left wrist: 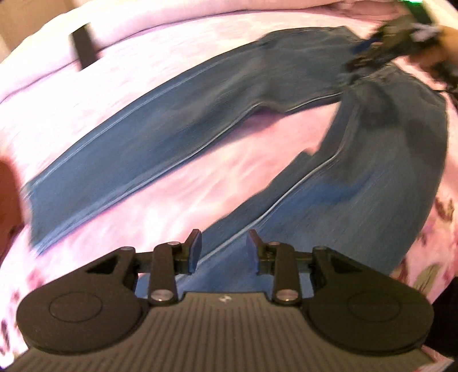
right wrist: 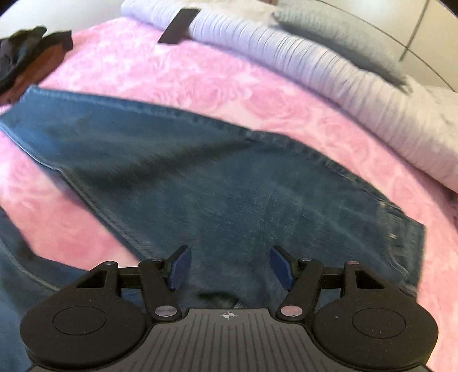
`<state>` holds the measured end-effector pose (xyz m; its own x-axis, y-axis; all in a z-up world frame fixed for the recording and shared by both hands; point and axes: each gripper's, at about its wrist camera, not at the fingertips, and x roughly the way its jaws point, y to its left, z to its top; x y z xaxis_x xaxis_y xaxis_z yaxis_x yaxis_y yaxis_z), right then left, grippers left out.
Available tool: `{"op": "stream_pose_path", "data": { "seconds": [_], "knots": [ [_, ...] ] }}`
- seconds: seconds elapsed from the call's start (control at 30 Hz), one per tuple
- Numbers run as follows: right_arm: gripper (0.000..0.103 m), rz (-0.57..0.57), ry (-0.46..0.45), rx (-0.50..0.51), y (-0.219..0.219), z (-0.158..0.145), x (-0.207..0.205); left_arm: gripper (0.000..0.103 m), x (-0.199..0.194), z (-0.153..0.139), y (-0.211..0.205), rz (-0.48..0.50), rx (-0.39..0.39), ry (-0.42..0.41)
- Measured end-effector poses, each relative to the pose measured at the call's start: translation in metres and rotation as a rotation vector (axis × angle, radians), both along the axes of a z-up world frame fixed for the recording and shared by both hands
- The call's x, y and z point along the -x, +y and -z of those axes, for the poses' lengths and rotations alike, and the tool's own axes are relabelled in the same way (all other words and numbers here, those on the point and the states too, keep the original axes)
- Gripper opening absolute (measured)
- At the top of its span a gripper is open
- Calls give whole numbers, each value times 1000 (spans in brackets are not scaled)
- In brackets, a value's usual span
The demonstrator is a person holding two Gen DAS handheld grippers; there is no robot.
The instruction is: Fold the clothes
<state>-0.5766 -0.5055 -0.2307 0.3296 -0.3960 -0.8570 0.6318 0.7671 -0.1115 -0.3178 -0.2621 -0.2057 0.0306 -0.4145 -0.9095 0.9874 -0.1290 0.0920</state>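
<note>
A pair of blue jeans (left wrist: 160,120) lies spread on a pink bedspread (left wrist: 252,148), its two legs splayed apart in a V. My left gripper (left wrist: 224,249) is open and empty, hovering over the lower end of the nearer leg. My right gripper (right wrist: 229,266) is open and empty, just above the jeans (right wrist: 217,183) near the waist and crotch. In the left wrist view the right gripper (left wrist: 380,48) shows blurred at the waist end of the jeans, top right.
A pale lilac folded blanket (right wrist: 329,74) and a grey pillow (right wrist: 337,37) lie along the far side of the bed. A flat black object (right wrist: 179,25) rests on the blanket. The other hand-held gripper (right wrist: 25,54) shows at top left of the right wrist view.
</note>
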Motion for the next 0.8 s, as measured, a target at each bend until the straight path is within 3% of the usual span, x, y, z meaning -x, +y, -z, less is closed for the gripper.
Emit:
{"op": "stream_pose_path", "data": {
  "seconds": [0.2,0.3,0.47,0.5,0.53,0.57,0.8],
  "knots": [
    [65,124,77,-76,65,-39,4,45,-31,-14,45,-131,-89,-31],
    [66,172,100,-86,94,-63,6,50,-33,-27,60,-177,-77,-16],
    [66,195,-2,-54,124,-110,12,59,-12,-59,73,-224,-15,5],
    [74,187,-25,-34,130,-120,14,60,-6,-65,75,-227,-3,4],
    [92,178,-48,-13,136,-130,16,63,3,-71,75,-229,11,1],
    [98,168,-70,8,142,-138,20,71,11,-77,76,-232,26,-2],
    [100,159,-163,30,169,-171,70,75,80,-107,95,-246,72,-15]
  ]
}}
